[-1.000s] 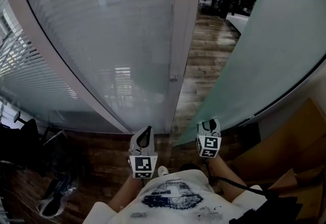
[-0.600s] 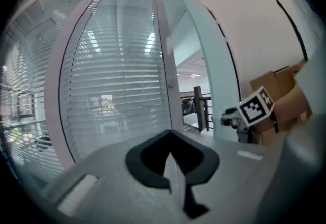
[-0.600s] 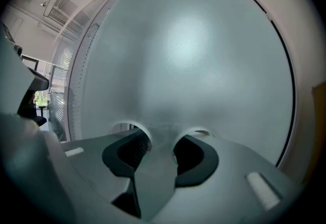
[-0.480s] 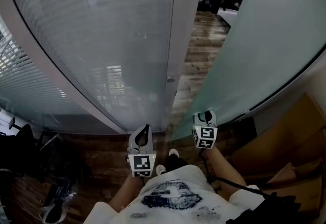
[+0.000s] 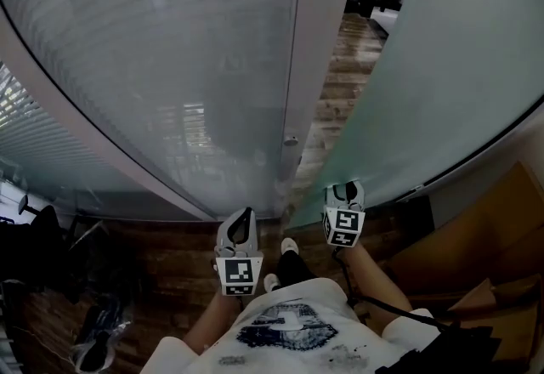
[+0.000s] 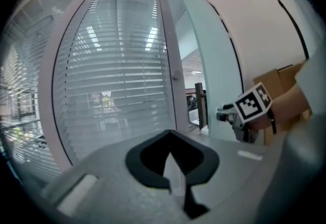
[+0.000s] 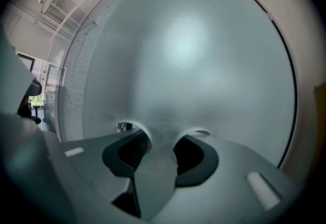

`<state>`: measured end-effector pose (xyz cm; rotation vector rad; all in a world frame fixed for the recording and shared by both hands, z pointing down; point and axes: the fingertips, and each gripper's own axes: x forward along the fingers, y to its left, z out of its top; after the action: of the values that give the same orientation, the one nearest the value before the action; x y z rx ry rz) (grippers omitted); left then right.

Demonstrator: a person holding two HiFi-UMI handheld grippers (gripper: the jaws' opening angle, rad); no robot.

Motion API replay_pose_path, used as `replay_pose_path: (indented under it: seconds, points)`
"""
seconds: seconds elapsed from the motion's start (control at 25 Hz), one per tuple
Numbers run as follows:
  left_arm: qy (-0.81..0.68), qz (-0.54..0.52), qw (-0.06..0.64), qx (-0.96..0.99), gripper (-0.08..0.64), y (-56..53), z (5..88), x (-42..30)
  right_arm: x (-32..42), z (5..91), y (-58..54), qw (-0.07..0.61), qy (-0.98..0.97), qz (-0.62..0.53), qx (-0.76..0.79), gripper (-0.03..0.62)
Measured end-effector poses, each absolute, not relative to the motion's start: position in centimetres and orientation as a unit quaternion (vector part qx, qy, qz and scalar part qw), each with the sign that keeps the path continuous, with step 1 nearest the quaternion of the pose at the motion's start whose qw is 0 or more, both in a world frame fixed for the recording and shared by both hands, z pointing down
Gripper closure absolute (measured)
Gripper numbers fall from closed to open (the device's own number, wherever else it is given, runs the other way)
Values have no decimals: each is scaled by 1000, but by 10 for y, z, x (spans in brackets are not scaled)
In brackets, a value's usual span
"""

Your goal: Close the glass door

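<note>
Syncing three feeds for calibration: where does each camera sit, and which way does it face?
Head view: on the person's head, looking steeply down at the frosted glass door and blind-backed glass wall; shows left claw, right claw, forearms, shirt.
Left gripper view: rides the left claw, faces the glass wall and doorway; own jaws together, right claw beyond.
Right gripper view: rides the right claw, faces the door close up; jaws clamp its edge.
Shared: head and left gripper views both show the right claw.
</note>
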<state>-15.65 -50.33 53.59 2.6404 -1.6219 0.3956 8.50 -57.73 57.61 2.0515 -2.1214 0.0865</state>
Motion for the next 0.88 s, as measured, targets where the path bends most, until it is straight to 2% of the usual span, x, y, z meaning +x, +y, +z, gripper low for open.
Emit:
replay_pose_path:
  seconds: [0.88]
  points:
    - [-530, 134, 13, 837, 558, -529, 543, -161, 86, 581, -642, 111, -697, 37, 707, 437]
